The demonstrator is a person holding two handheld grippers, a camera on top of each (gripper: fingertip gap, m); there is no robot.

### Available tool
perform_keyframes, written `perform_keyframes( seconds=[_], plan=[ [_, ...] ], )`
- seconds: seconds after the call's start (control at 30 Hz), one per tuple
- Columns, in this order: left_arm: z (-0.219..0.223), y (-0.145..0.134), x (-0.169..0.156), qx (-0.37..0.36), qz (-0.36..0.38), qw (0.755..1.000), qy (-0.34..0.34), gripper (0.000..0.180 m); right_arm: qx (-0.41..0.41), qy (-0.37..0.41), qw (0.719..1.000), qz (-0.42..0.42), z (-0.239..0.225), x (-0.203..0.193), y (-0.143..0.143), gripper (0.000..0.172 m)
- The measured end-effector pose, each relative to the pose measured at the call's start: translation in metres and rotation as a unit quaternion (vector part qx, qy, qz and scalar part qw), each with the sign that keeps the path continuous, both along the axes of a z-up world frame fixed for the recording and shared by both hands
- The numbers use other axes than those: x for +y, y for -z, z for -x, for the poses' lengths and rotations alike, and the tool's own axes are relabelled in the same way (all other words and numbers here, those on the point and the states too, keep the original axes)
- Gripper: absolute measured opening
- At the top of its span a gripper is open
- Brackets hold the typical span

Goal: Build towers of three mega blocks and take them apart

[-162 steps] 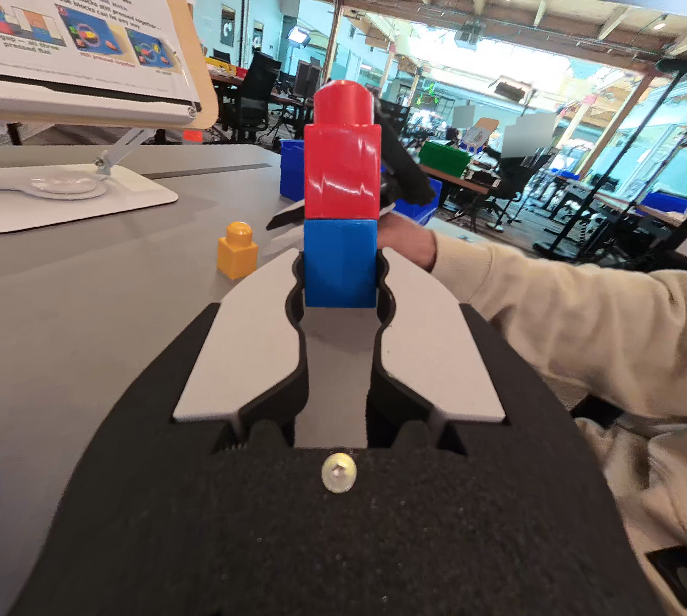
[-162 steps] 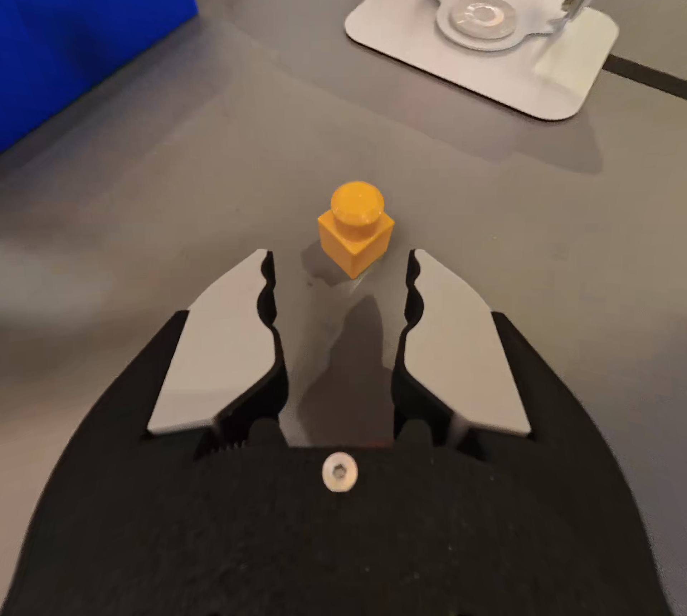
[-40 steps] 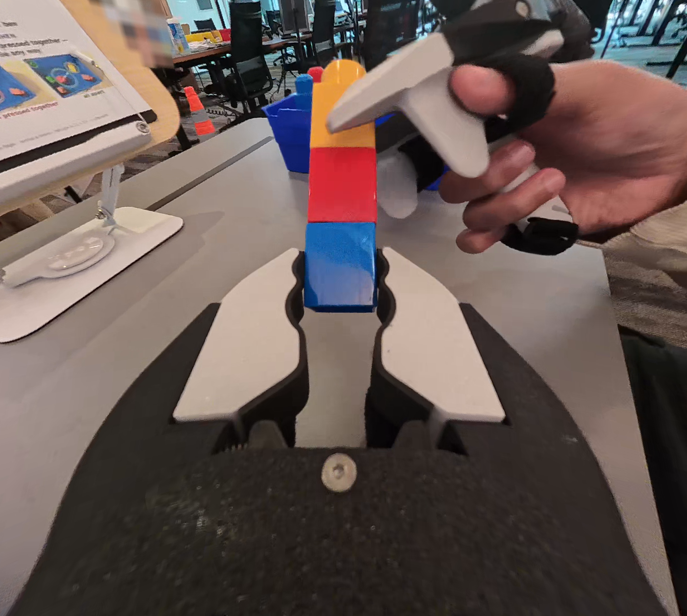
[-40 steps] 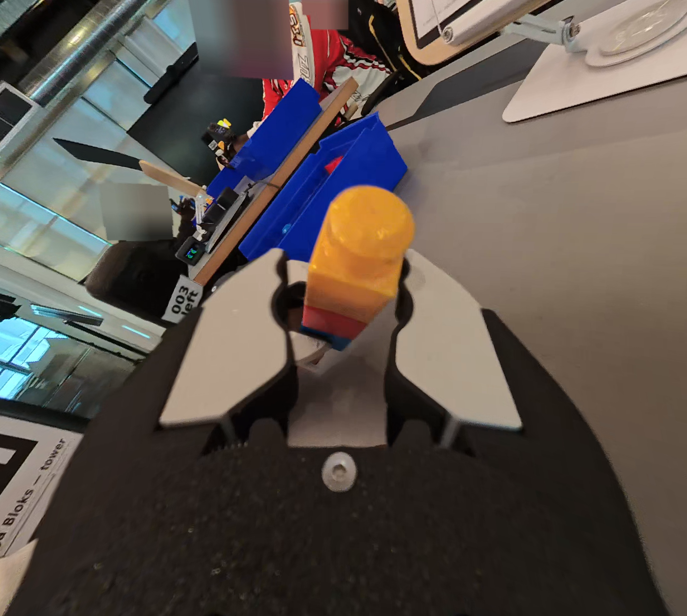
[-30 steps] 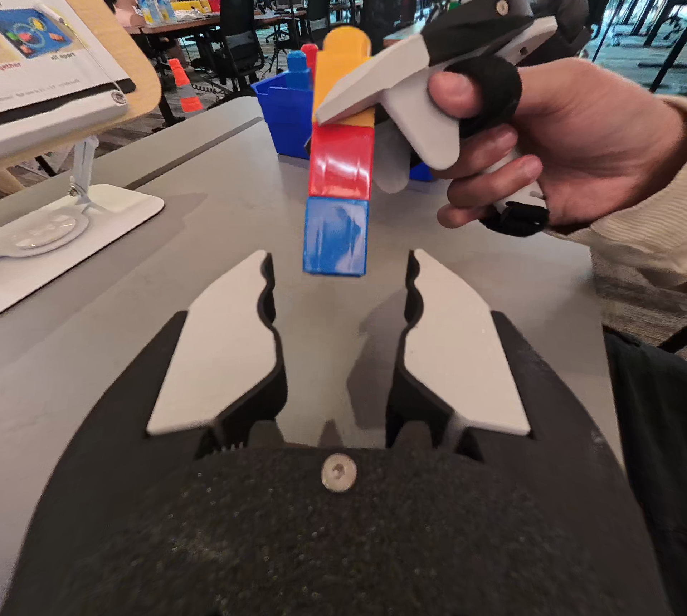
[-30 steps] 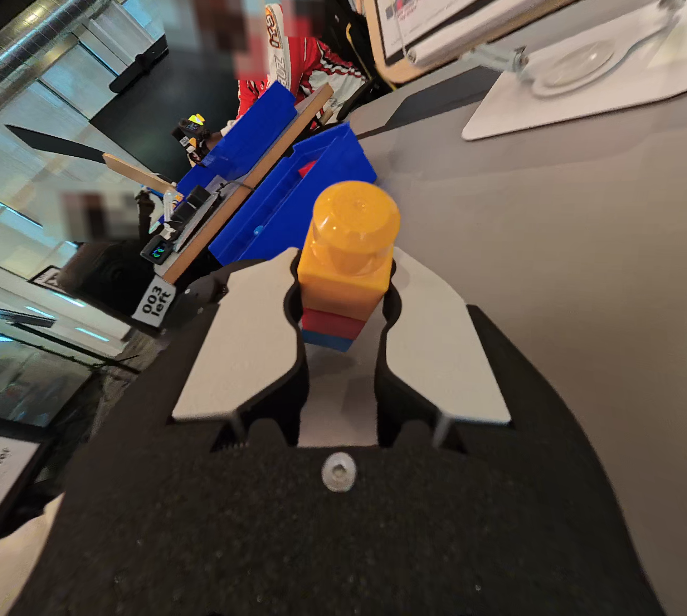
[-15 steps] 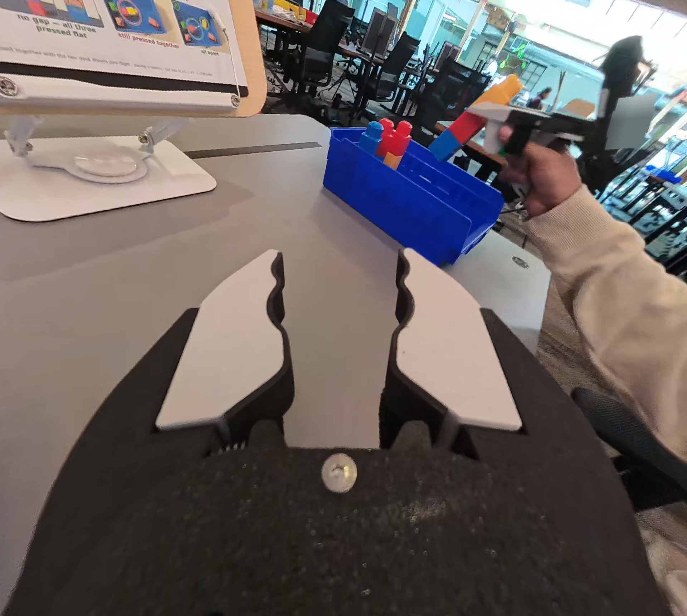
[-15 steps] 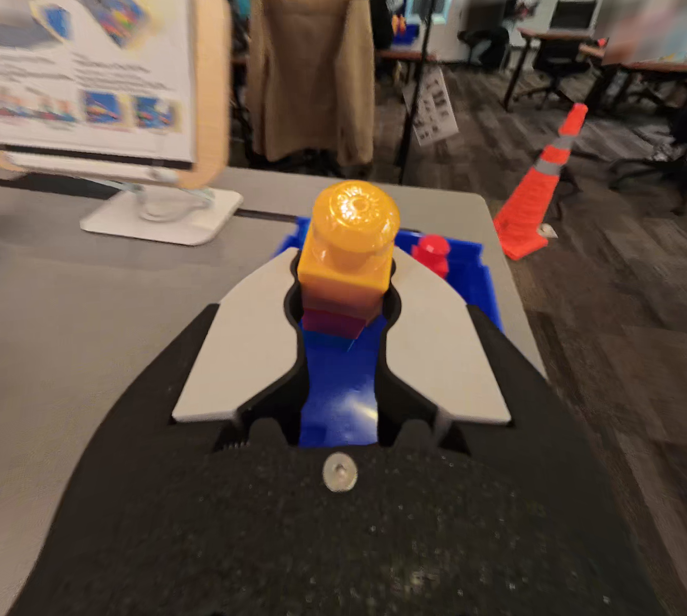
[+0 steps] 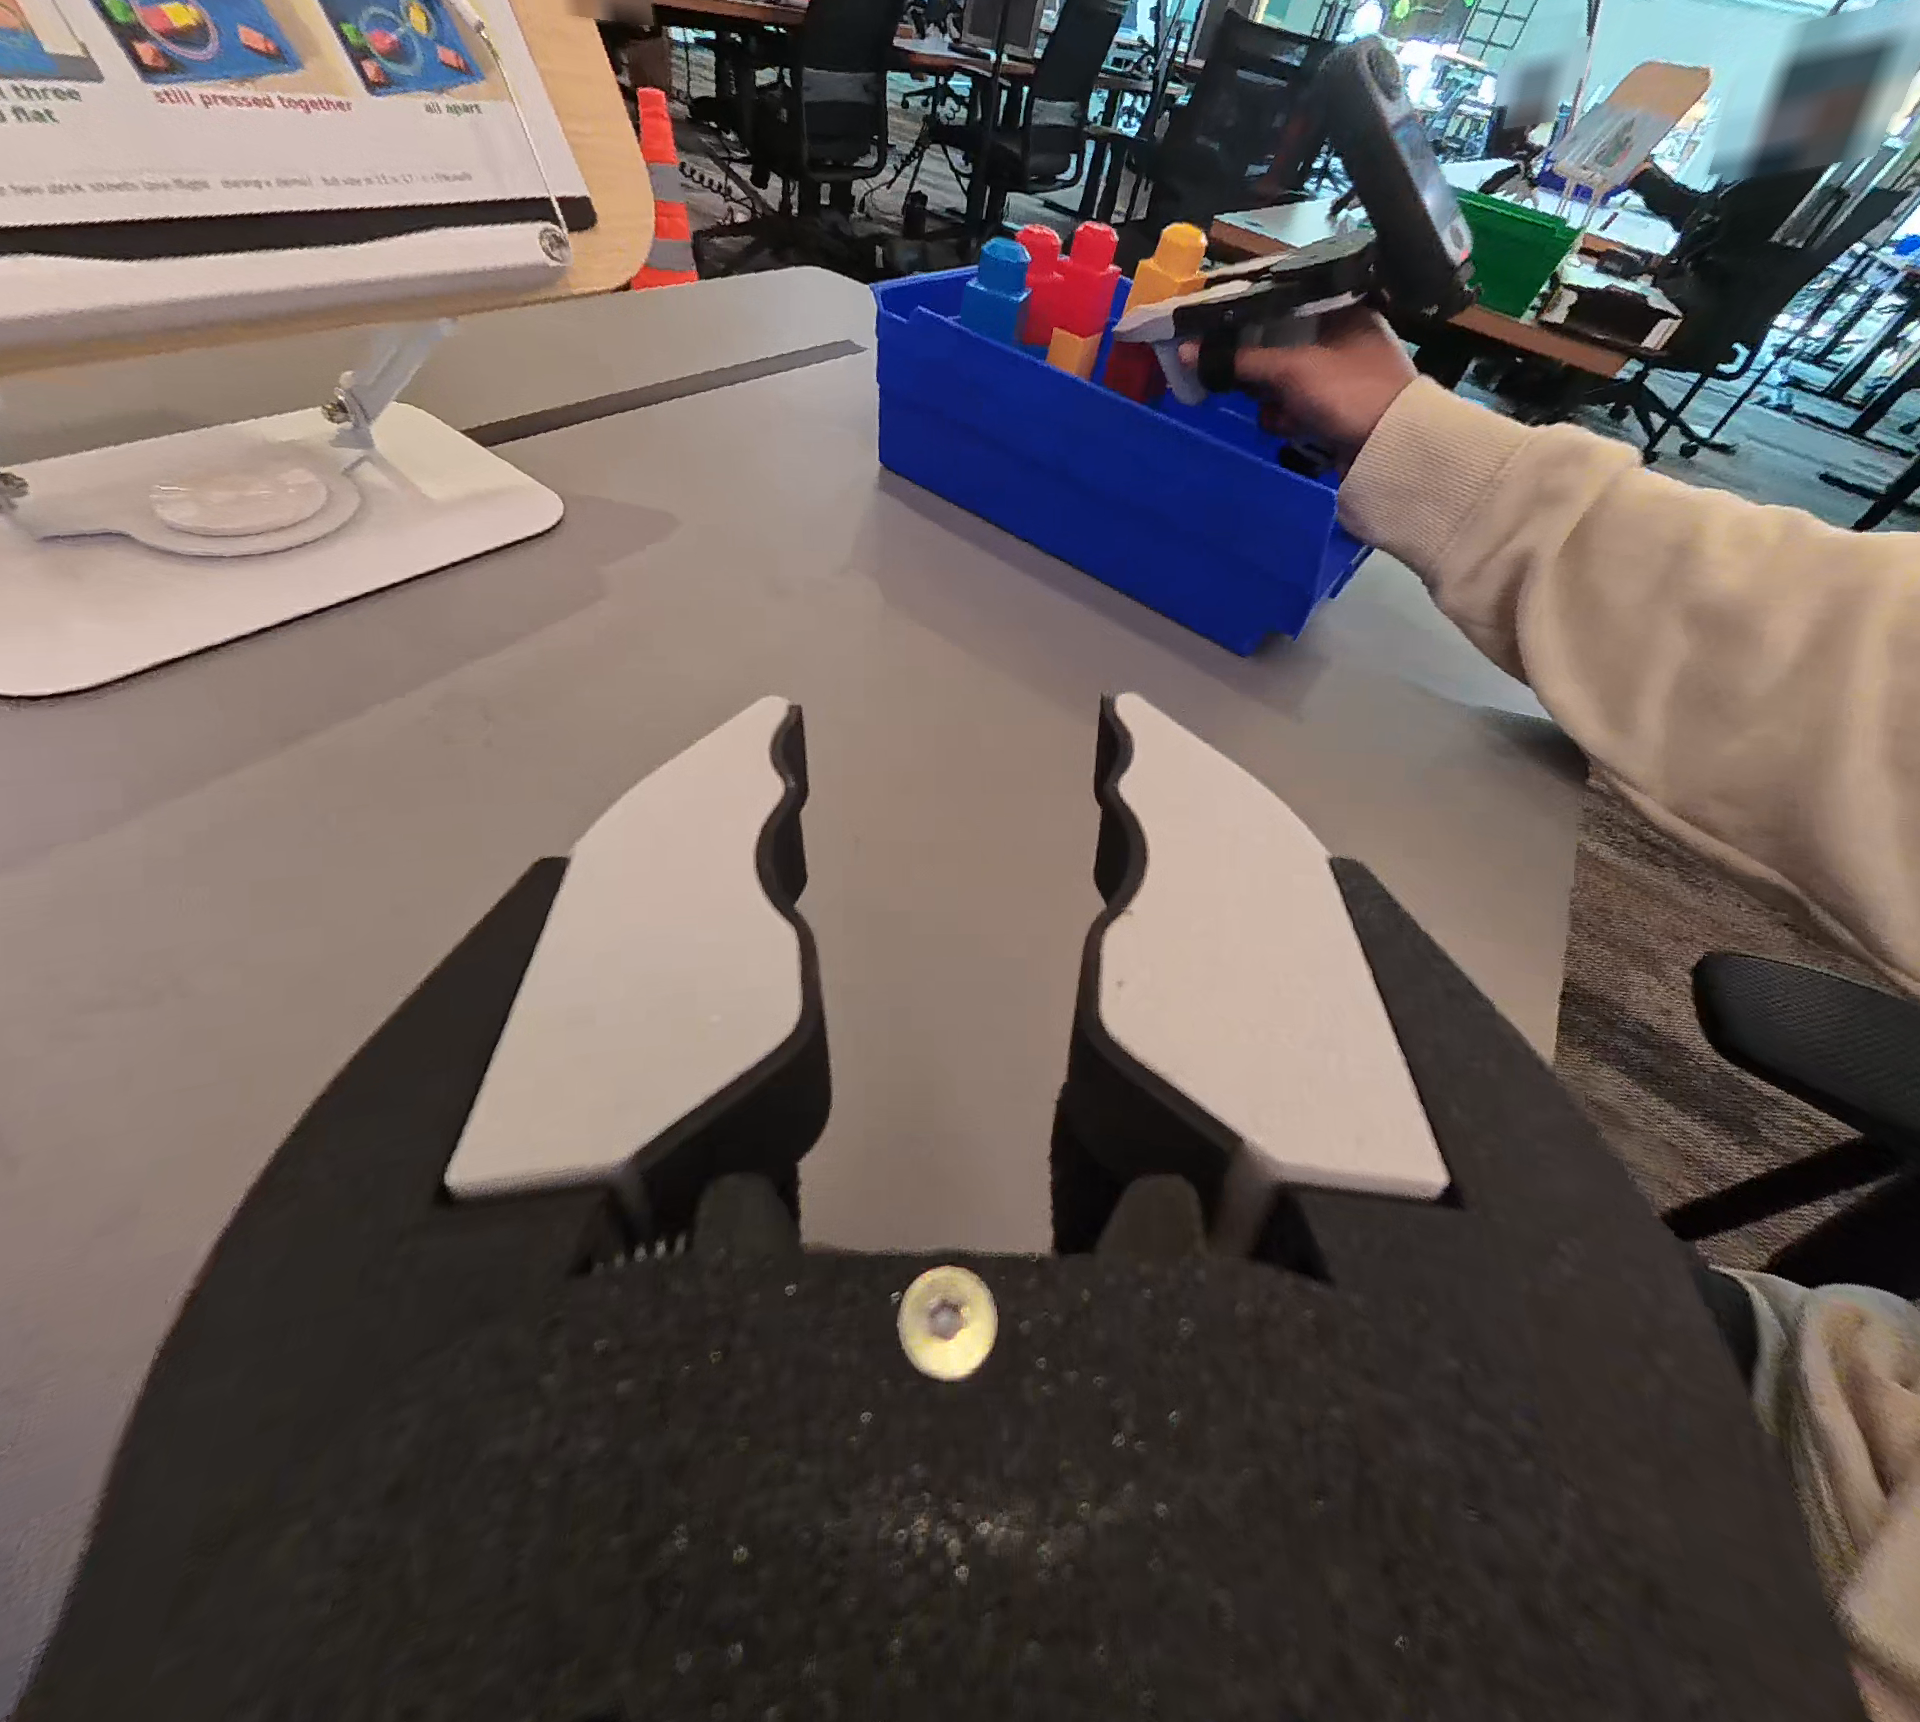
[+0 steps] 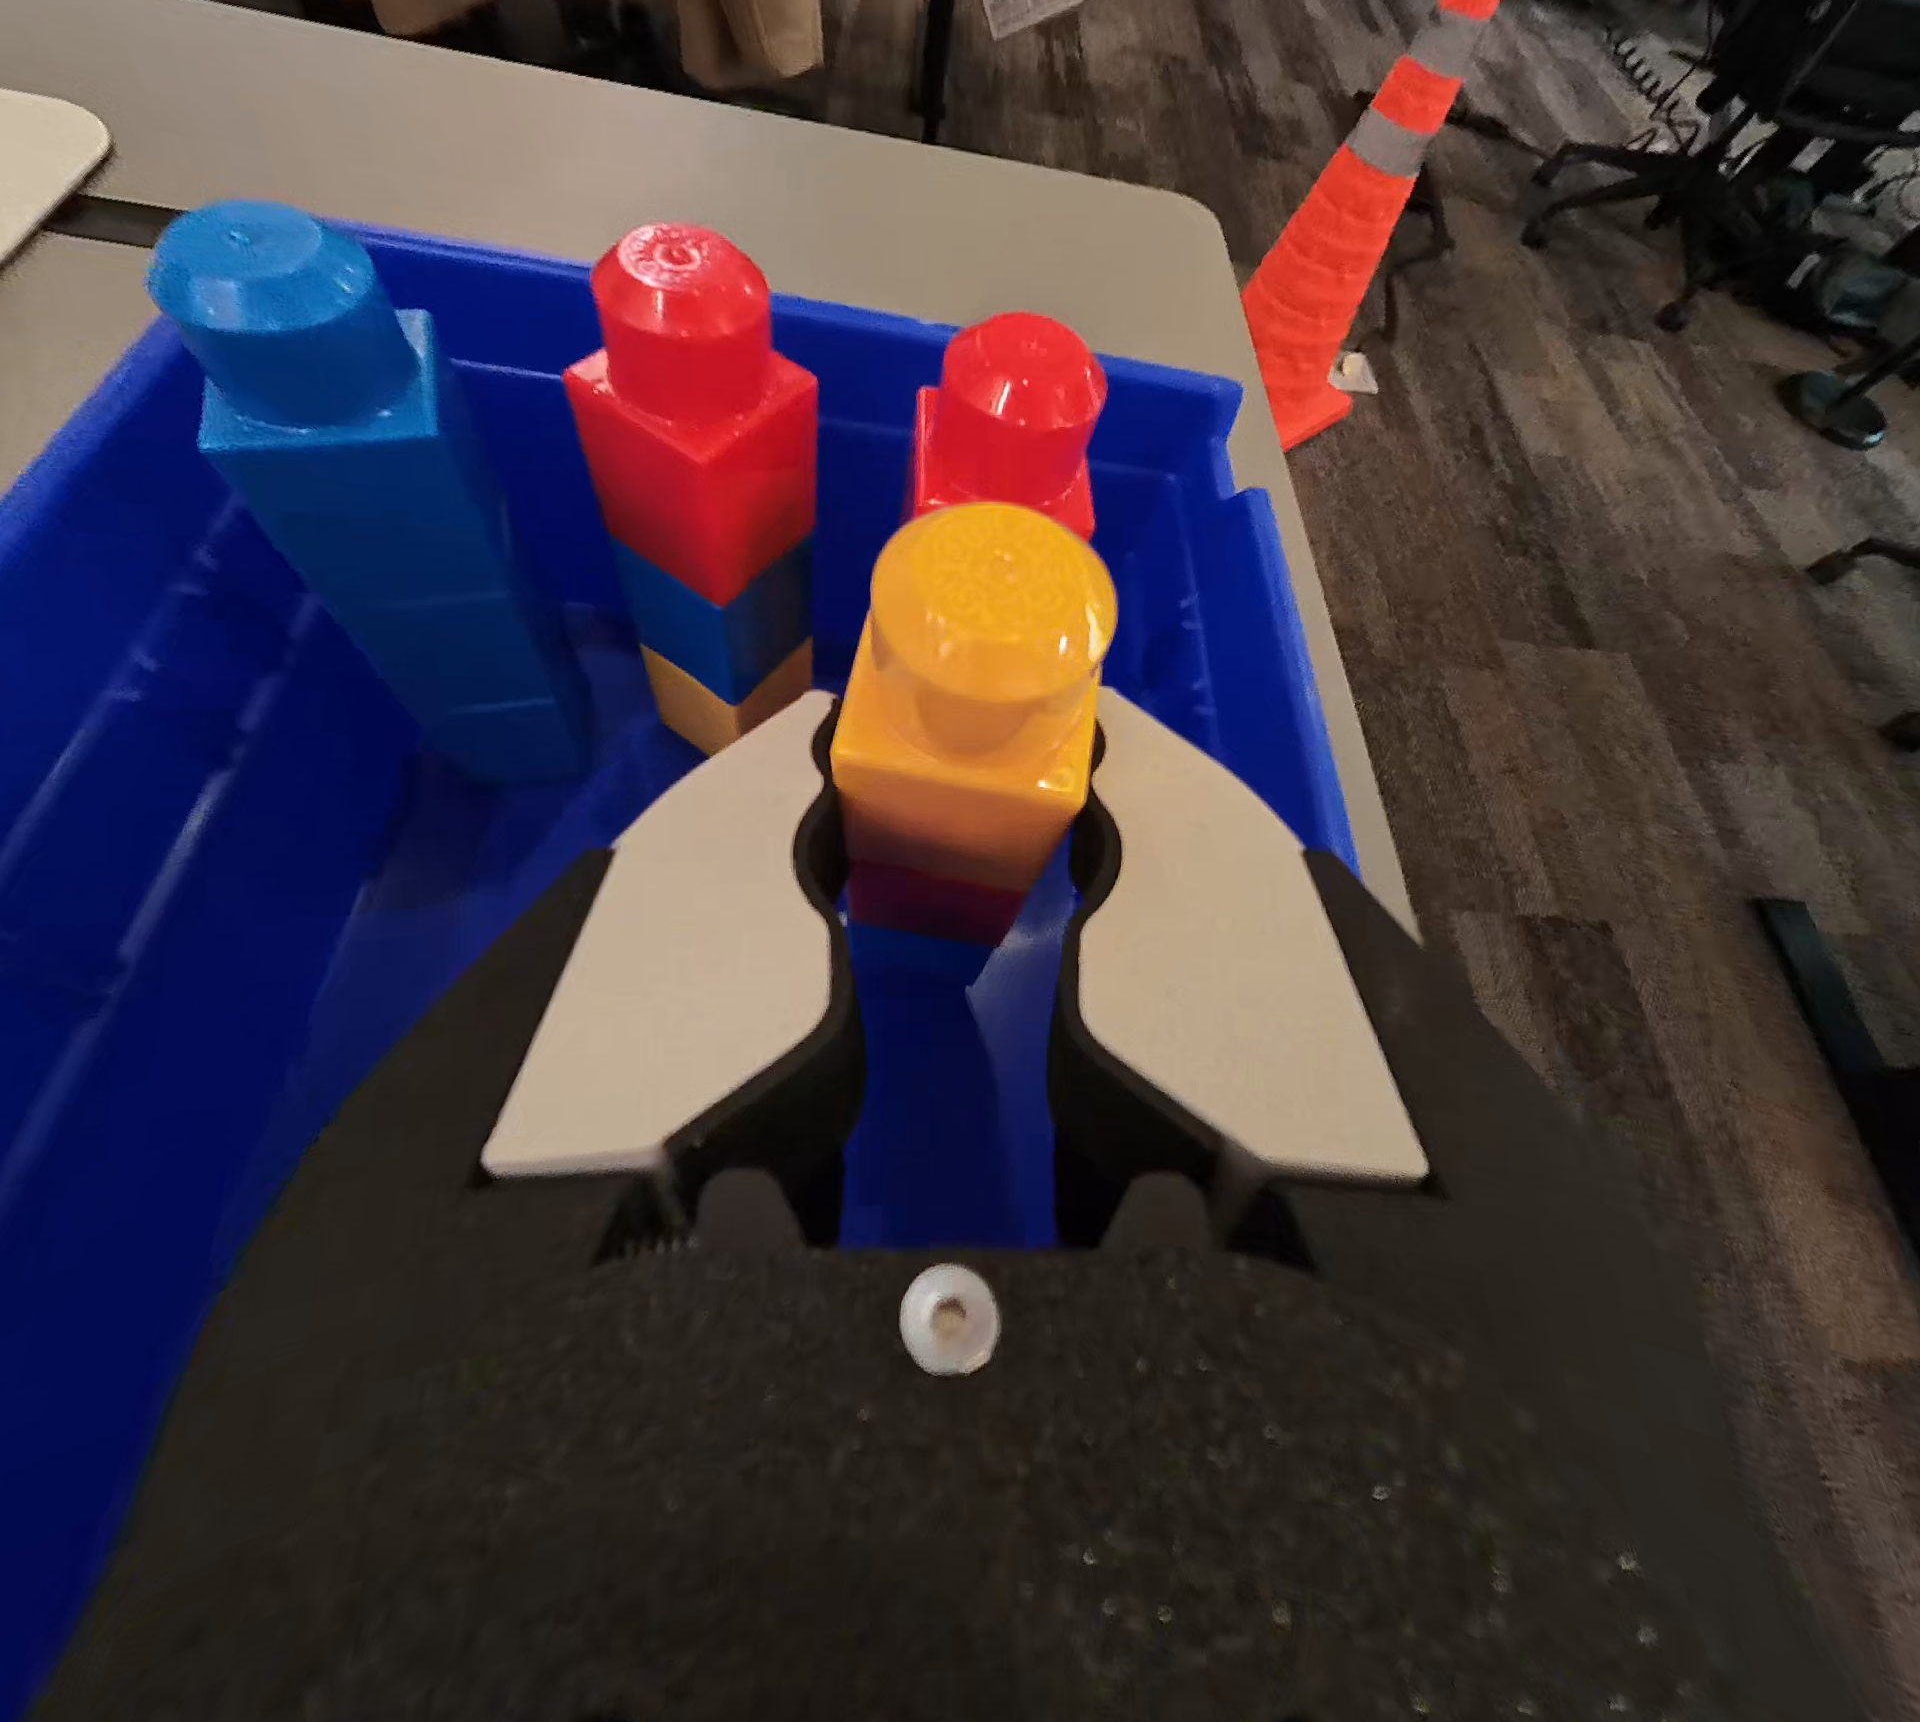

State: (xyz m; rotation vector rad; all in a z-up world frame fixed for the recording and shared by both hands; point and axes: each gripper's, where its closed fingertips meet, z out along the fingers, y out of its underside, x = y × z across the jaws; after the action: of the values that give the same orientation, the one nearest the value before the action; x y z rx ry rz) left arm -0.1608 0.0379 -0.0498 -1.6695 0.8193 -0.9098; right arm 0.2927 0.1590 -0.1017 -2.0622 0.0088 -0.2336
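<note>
The left gripper (image 9: 948, 727) has let go and hangs with fingers apart over the bare grey bench. The right gripper (image 10: 961, 768) is clamped on the yellow-topped plastic three-block tower (image 10: 966, 737) — now carried into the blue plastic bin (image 10: 156, 737), near its far right corner. That tower looks finished — only releasing it remains.

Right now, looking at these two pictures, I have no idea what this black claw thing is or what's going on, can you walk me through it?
These are two hand-held grippers, each with a camera looking along its own two fingers, so each picture is one gripper's view.

In the left gripper's view its fingers stand apart over the bare grey table, holding nothing. Farther off, a person's hand works the other gripper at a blue bin. A stand with an instruction sheet sits to the left.

The right gripper's view looks down into that bin. Its fingers are closed on an orange-topped block tower, with red and blue below. Three more towers stand there: all blue, red-topped and another red-topped.
</note>
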Motion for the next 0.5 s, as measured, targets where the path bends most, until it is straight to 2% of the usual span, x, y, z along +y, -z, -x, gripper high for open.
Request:
perform_keyframes(
  seconds=[0.23, 0.37, 0.4, 0.47, 0.5],
  plan=[
    [-0.010, 0.012, -0.002, 0.000, 0.025, 1.000, 0.019, 0.053, 0.058, 0.021, 0.998, 0.028, -0.005, -0.004, 0.015, 0.041],
    [-0.012, 0.013, -0.004, 0.001, 0.026, 0.999, 0.024, 0.053, 0.045, 0.021, 0.998, 0.029, -0.006, -0.005, 0.015, 0.042],
    [-0.013, 0.013, -0.005, 0.002, 0.026, 0.999, 0.025, 0.053, 0.041, 0.023, 0.999, 0.024, -0.006, -0.005, 0.013, 0.048],
    [-0.013, 0.013, -0.006, 0.003, 0.025, 0.999, 0.024, 0.053, 0.045, 0.030, 0.999, -0.005, -0.006, -0.006, 0.001, 0.073],
    [-0.013, 0.013, -0.006, 0.005, 0.025, 0.999, 0.023, 0.053, 0.049, 0.029, 0.998, -0.025, -0.004, -0.008, -0.010, 0.077]
  ],
)
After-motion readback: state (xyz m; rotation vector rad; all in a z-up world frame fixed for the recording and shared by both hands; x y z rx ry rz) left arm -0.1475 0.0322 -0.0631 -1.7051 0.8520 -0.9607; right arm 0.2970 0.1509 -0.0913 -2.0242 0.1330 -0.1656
